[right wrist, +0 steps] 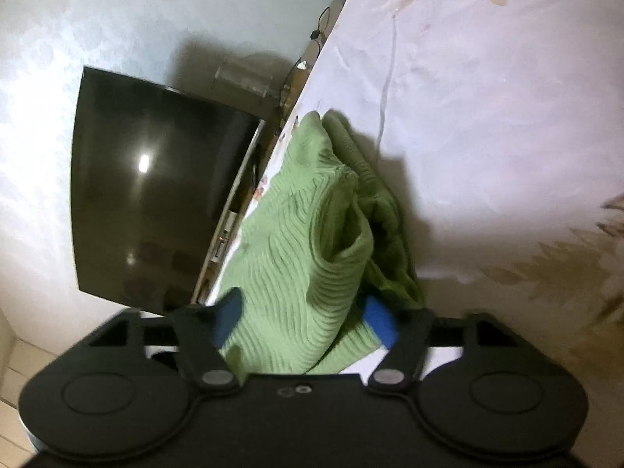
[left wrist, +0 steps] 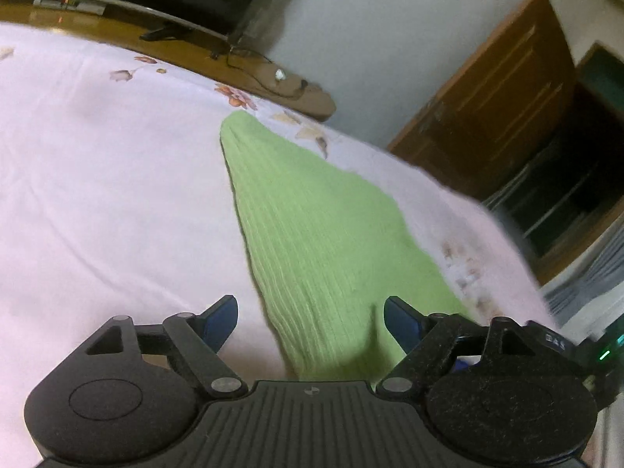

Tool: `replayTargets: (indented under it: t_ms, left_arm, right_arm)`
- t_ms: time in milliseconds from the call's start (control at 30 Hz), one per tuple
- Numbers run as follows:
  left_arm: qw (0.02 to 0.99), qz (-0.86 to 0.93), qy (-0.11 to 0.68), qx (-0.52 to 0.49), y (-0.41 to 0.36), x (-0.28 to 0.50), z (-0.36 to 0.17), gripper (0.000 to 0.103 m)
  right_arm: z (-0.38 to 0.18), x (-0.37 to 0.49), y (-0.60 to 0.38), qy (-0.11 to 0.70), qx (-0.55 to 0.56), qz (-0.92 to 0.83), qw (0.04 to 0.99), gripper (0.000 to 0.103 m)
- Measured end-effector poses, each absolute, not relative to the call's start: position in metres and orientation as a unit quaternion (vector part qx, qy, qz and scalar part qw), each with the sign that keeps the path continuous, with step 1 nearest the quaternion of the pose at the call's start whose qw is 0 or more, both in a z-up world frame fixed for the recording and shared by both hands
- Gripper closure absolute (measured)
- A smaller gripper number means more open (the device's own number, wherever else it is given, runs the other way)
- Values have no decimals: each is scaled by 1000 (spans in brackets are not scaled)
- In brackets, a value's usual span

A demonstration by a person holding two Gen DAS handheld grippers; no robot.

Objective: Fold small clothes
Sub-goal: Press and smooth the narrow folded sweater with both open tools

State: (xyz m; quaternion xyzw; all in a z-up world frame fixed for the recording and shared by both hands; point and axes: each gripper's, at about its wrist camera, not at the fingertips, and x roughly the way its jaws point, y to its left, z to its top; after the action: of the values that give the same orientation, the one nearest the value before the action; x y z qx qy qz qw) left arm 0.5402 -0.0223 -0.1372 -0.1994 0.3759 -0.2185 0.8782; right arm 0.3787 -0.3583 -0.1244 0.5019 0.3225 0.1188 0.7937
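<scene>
Working left to right across the bed (left wrist: 97, 163), the left gripper (left wrist: 311, 319) hovers low over the near end of the green ribbed garment (left wrist: 312, 226), its jaws spread wide and holding nothing; the knit runs between the blue pads (left wrist: 222, 318) without touching either. The garment lies flat here, tapering away toward the far edge of the floral sheet.

Further right, the right gripper (right wrist: 306, 319) is turned on its side, and the same green ribbed garment (right wrist: 296, 273) bunches up in a loose, rumpled fold between its jaws. These stand partly apart; the cloth fills the gap, but whether the pads press on it I cannot tell.

To finish this fold well, I would let the bunched layer settle fully onto the flat part before withdrawing the right gripper, then use the empty left one to press the near edge and align the hems, smoothing wrinkles outward.
</scene>
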Motion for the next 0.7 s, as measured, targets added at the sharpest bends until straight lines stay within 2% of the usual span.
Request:
replayTargets:
  t_ms: [33, 67, 133, 267, 333, 367, 400, 433, 567, 700]
  left_arm:
    - [880, -204, 390, -181, -24, 542, -142, 22]
    - [882, -192, 400, -160, -25, 542, -150, 36]
    - [890, -186, 395, -128, -18, 535, -156, 45]
    - [892, -189, 393, -122, -9, 532, -153, 45]
    - [891, -194, 396, -107, -6, 532, -150, 43]
    - [891, -193, 397, -106, -1, 531, -147, 36]
    - [894, -189, 390, -114, 5, 528, -141, 34]
    - [898, -189, 377, -129, 9, 528, -134, 32]
    - [893, -200, 357, -186, 11, 554, -116, 31]
    - [878, -194, 382, -215, -7, 593, -129, 31]
  right_arm:
    - [-121, 384, -353, 330, 482, 111, 804, 82]
    - [-121, 387, -349, 341, 462, 103, 812, 95]
    - [-111, 380, -344, 343, 433, 103, 828, 96]
    - [-110, 365, -323, 370, 359, 110, 850, 96]
    - [-114, 369, -324, 373, 355, 107, 851, 90]
    - [-112, 367, -326, 365, 357, 107, 853, 78]
    - [-107, 365, -329, 357, 354, 105, 858, 64]
    - [-102, 361, -334, 352, 351, 106, 862, 60]
    - [-82, 353, -366, 298, 333, 92, 890, 57]
    - [-80, 399, -384, 301, 334, 80, 890, 57]
